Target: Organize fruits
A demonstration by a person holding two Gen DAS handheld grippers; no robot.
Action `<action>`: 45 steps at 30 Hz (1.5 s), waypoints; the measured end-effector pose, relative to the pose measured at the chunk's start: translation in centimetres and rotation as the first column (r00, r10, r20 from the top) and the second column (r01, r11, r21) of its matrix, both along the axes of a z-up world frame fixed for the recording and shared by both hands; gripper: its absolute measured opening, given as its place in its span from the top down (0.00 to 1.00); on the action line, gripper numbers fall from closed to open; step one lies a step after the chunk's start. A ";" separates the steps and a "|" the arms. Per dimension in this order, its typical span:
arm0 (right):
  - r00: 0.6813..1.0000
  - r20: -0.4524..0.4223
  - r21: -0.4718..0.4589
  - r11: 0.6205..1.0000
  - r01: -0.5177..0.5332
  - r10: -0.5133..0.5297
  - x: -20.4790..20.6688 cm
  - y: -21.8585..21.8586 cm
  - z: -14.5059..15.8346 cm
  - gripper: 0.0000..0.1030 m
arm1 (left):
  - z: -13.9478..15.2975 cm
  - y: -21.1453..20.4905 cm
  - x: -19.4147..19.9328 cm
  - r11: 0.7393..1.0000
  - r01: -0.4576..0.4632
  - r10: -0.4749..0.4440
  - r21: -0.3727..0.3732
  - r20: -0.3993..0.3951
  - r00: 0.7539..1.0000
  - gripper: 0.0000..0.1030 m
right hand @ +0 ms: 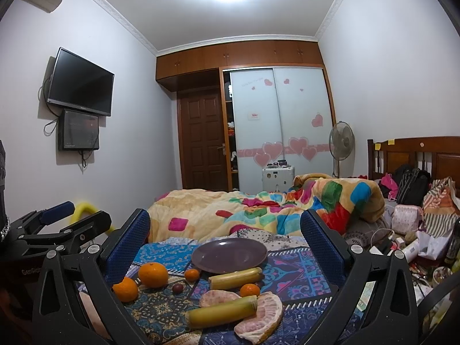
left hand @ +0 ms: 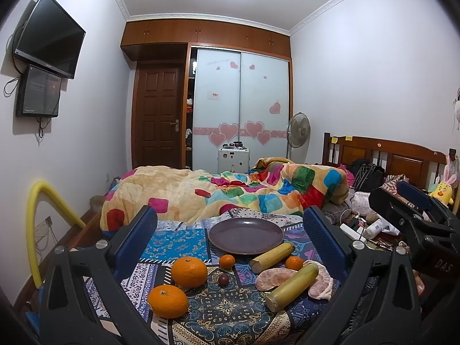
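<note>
An empty purple plate point(left hand: 245, 235) point(right hand: 229, 254) lies on a patterned cloth. In front of it lie two large oranges point(left hand: 189, 271) point(left hand: 167, 301), two small mandarins point(left hand: 226, 261) point(left hand: 294, 262), a dark grape point(left hand: 223, 279), two yellow-green sugarcane pieces point(left hand: 271, 257) point(left hand: 291, 290) and two peeled pomelo segments point(left hand: 273, 279) point(left hand: 320, 283). My left gripper point(left hand: 230, 235) is open and empty, held above the fruits. My right gripper point(right hand: 225, 244) is open and empty, also above them; it shows at the right of the left wrist view point(left hand: 414, 201).
A crumpled colourful blanket point(left hand: 224, 192) lies behind the plate. Clutter of bottles, cables and bags point(right hand: 402, 238) sits to the right by the wooden headboard point(left hand: 385, 155). A yellow foam tube point(left hand: 37, 230) stands at the left wall.
</note>
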State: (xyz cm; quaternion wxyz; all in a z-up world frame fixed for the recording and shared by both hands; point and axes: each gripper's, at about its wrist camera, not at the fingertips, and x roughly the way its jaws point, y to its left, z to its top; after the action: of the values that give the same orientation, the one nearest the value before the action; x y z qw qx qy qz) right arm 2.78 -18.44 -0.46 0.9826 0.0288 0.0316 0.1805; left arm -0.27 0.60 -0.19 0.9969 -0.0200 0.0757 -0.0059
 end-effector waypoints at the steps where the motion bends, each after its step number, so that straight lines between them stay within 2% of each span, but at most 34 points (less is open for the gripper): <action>1: 1.000 -0.003 0.004 1.000 -0.002 0.002 0.1 -0.1 0.0 0.00 | 0.0 0.0 0.0 1.000 0.000 0.000 0.001 0.000 1.000 0.00; 26: 1.000 -0.018 -0.016 1.000 0.016 -0.017 0.6 0.1 -0.7 0.00 | -0.5 0.3 0.4 1.000 -0.007 0.007 0.005 -0.021 1.000 0.00; 31: 0.997 -0.060 -0.046 0.998 0.037 -0.040 2.0 -0.4 -1.6 0.00 | -1.9 1.4 1.6 1.000 -0.024 0.025 0.011 -0.079 0.997 0.00; 35: 0.991 -0.115 -0.117 0.992 0.056 -0.070 3.4 -0.9 -3.2 0.00 | -3.3 2.6 3.0 0.999 -0.043 0.046 0.027 -0.153 0.987 0.00; 40: 0.973 -0.202 -0.212 0.975 0.070 -0.113 5.2 -1.8 -5.8 0.00 | -5.6 4.7 4.8 0.998 -0.057 0.058 0.012 -0.250 0.966 0.00; 45: 0.938 -0.331 -0.243 0.970 0.021 -0.103 6.6 -2.6 -8.2 0.00 | -8.0 6.6 6.4 0.998 -0.069 0.063 -0.004 -0.351 0.934 0.02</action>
State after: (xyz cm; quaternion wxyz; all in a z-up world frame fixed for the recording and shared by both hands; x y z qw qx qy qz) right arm 9.39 -21.04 -8.67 0.9639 -0.0564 0.2216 0.1364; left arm 6.11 7.19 -8.19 0.9669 -0.0310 0.2514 0.0305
